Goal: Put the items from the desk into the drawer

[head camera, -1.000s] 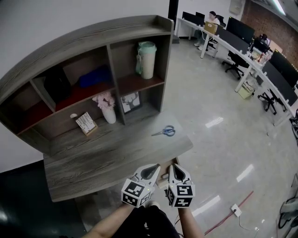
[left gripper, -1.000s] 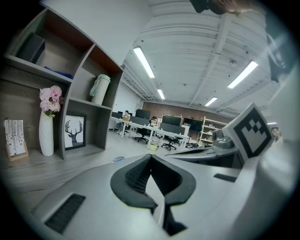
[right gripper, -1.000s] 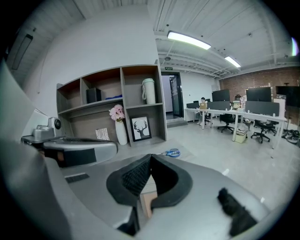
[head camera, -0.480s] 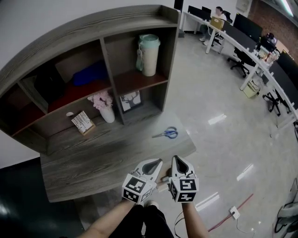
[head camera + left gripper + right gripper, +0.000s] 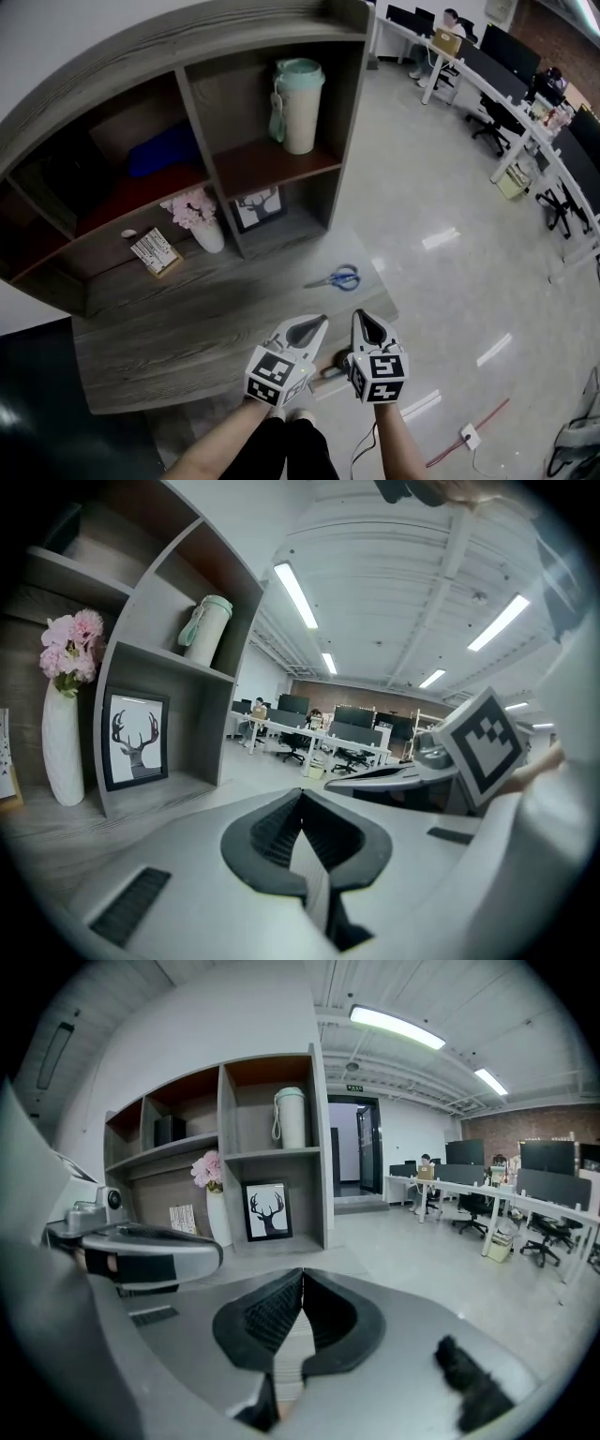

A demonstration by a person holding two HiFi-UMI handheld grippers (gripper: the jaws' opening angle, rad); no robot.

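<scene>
The left hand-held gripper [image 5: 307, 330] and the right hand-held gripper [image 5: 366, 325] sat side by side at bottom centre, as a second earlier, each with its jaws pressed together on nothing. The blue-handled scissors [image 5: 337, 278] lay just above them near the bench's [image 5: 178, 328] right edge, unmoved. The shelf unit [image 5: 349, 122] loomed larger.

Mostly hidden between left gripper [image 5: 313, 324] and right gripper [image 5: 363, 318]: brown shape [image 5: 331, 365] below front-right corner of worktop [image 5: 187, 323]. Print on small white card [image 5: 153, 251] near back-left corner unreadable; grey wooden shelf unit [image 5: 187, 54] cut off left.
</scene>
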